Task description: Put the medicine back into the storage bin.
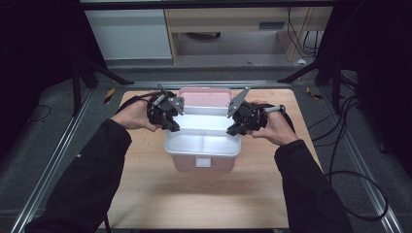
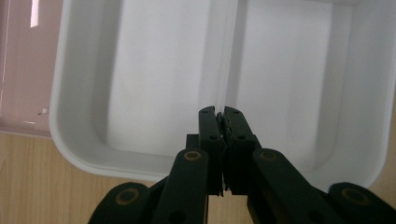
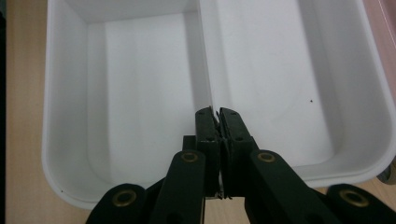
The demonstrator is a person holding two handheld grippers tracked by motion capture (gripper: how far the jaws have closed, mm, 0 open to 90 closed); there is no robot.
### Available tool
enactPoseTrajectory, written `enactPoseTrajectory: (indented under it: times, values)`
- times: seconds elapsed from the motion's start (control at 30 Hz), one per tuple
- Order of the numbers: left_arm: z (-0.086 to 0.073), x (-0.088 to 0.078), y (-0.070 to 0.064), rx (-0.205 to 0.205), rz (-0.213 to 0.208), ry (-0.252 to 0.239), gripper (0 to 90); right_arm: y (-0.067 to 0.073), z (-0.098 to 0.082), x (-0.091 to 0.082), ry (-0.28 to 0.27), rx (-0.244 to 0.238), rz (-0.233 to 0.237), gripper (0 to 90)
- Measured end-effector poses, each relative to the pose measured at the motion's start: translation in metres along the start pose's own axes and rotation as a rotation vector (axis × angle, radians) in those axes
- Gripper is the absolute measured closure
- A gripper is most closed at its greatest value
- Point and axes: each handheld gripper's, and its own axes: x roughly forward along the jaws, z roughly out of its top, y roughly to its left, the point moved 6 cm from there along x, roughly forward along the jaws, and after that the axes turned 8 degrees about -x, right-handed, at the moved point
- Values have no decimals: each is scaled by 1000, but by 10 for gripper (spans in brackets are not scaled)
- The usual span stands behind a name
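Left gripper and right gripper both have jaws clenched together w/ nothing between them; the gripper views confirm pads meeting on empty air. They sit at opposite short sides of the white tray, left one over its left rim, right one over its right rim, each poised just above the tray interior.

The tray is a white insert w/ a divider down the middle, resting on top of the pink box, which stands roughly mid-table. Behind the tray, the pink lid lies open.

Step in hand, as I read it: taking hold of the tray at both ends to lift it off the box. To do it well: open both jaws first, slip one jaw inside & one outside each end wall, close at matching spots, approx. opposite each other, so the tray stays level. Lift both hands together, straight up; uneven pull could tilt it or drag the box along.

Count: 2 grippers, 1 tray w/ 2 compartments, 1 box, 1 lid, 1 table. Both compartments look empty.
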Motion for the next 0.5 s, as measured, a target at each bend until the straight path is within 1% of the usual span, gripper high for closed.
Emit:
enactPoseTrajectory:
  times: [0.07,0.17,0.3,0.4,0.5]
  values:
    - [0,6,7,3,-6,4,871,-7,-2,6,-2,7,0,875]
    - [-2,17,14,9,-17,20,873,-15,-6,15,3,12,7,876]
    - [-4,31,16,16,-27,40,879,-19,-10,25,28,11,21,872]
    - [-5,37,15,15,-42,37,884,-20,-14,29,38,20,35,868]
    - [-7,43,16,4,-51,47,882,-20,-15,33,47,24,48,869]
